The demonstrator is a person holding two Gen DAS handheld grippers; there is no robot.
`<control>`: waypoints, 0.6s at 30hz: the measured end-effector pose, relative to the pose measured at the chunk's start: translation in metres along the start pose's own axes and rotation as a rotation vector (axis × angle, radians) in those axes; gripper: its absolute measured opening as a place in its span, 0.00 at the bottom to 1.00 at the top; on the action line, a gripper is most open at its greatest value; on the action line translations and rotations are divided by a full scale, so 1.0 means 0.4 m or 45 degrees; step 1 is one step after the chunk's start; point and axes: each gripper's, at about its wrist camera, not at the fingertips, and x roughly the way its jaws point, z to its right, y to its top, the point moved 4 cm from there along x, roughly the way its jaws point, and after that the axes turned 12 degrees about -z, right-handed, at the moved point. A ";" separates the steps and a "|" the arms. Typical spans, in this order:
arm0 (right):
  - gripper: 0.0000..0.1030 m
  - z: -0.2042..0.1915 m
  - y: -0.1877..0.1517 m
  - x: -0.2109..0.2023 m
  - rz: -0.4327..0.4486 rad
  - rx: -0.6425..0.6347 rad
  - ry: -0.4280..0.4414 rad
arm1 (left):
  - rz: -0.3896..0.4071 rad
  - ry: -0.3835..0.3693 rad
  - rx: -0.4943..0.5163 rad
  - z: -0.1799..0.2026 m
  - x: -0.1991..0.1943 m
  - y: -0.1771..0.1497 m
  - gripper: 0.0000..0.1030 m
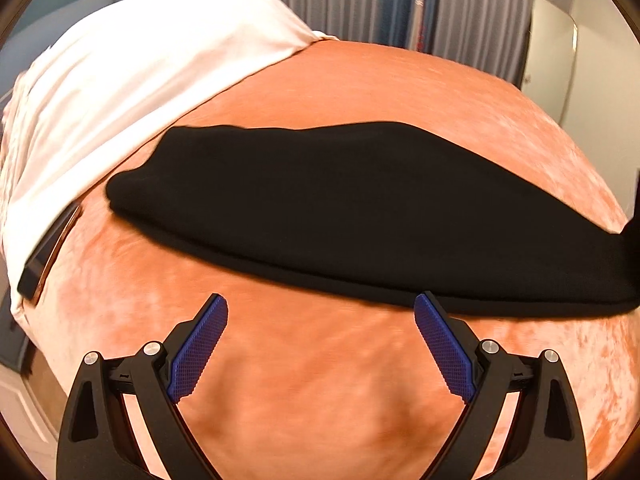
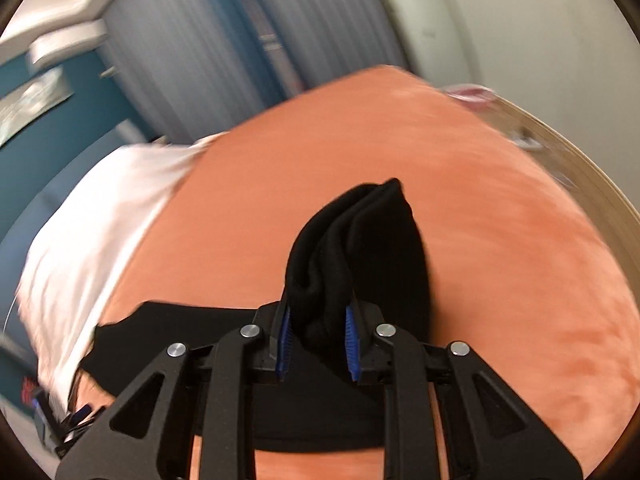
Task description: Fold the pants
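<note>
Orange bedspread (image 1: 320,380) carried the black pants (image 1: 320,208); your right gripper (image 2: 316,340) clamped one bunched end mid-fold, your left gripper (image 1: 320,344) gaped empty; carry it across next.

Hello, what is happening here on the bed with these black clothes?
A person is folding black pants on an orange bedspread with two handheld grippers. The right gripper is shut on a bunched end of the pants, lifting it up. The left gripper is open and empty, just short of the pants' near edge. A white sheet lies beyond.
</note>
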 end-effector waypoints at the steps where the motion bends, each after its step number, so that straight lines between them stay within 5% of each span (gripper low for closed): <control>1: 0.20 -0.065 0.006 0.023 -0.012 -0.044 0.029 | 0.005 -0.008 -0.014 -0.022 -0.004 0.001 0.90; 4: 0.20 -0.276 -0.006 0.130 -0.085 -0.190 0.105 | 0.026 -0.014 -0.049 -0.091 -0.022 -0.002 0.90; 10: 0.20 -0.519 -0.127 0.369 -0.290 -0.368 0.149 | 0.074 0.030 -0.064 -0.207 -0.057 -0.011 0.90; 15: 0.21 -0.571 -0.266 0.536 -0.475 -0.430 0.082 | 0.088 0.051 -0.075 -0.263 -0.061 0.000 0.90; 18: 0.27 -0.559 -0.299 0.554 -0.460 -0.441 0.072 | 0.082 0.041 -0.103 -0.290 -0.052 0.003 0.90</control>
